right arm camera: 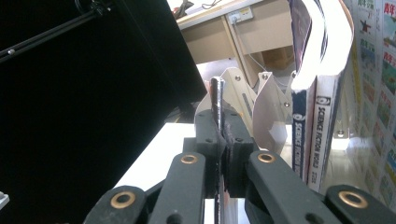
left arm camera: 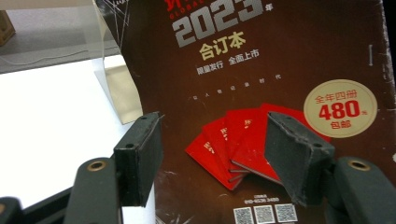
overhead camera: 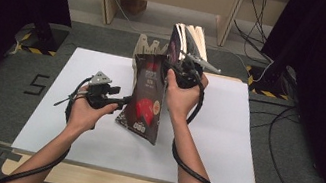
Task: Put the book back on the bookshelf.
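The white board [overhead camera: 69, 120] lies open from 6 to 9 o'clock of the hanging magazine [overhead camera: 146, 99], while the rack [overhead camera: 146, 48] and upright books [overhead camera: 191, 40] crowd its far edge at 12 o'clock.

Dark-covered magazine [overhead camera: 147, 99], upright above table

Dim, soft frames; bright glare on the white board [overhead camera: 224, 133], dark curtained edges.

magazine [left arm camera: 280, 70]: paper, glossy dark cover
jaw pads, left gripper [left arm camera: 212, 154]: matt black, rough-edged
rack [right arm camera: 243, 88]: smooth pale wood
table sheet [overhead camera: 93, 130]: matt white
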{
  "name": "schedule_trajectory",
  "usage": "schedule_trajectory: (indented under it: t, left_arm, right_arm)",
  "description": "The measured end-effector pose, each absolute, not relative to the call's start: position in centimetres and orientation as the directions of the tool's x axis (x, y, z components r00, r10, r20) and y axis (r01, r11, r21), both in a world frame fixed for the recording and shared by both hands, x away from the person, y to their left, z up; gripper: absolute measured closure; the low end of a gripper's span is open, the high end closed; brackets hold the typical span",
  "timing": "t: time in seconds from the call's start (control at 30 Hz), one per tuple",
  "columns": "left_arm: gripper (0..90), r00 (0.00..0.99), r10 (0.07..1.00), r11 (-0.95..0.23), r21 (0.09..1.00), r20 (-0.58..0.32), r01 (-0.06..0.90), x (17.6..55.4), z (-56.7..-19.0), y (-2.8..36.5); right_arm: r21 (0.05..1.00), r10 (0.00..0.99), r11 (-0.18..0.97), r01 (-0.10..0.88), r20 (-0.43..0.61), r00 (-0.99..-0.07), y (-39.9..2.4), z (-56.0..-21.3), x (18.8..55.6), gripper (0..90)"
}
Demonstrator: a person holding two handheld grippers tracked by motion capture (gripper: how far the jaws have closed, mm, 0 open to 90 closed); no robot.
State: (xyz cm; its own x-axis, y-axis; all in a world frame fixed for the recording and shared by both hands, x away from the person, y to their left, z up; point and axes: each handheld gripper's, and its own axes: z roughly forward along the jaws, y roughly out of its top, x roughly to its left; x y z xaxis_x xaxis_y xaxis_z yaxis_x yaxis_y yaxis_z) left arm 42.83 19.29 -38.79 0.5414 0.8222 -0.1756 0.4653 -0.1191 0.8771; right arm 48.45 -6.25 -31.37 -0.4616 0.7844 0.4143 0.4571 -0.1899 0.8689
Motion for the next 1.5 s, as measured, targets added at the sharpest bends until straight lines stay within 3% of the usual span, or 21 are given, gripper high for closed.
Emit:
schedule_trajectory:
  t: [1.5]
  left_arm:
    - [29.7,0.644,0.748,-0.157,0.9,-0.16,0.406,44.1,-34.9,11.9]
  right_arm:
    - [0.887,0.806,-0.192,0.42,0.386,-0.448,-4.5,-31.2,49.0,87.6]
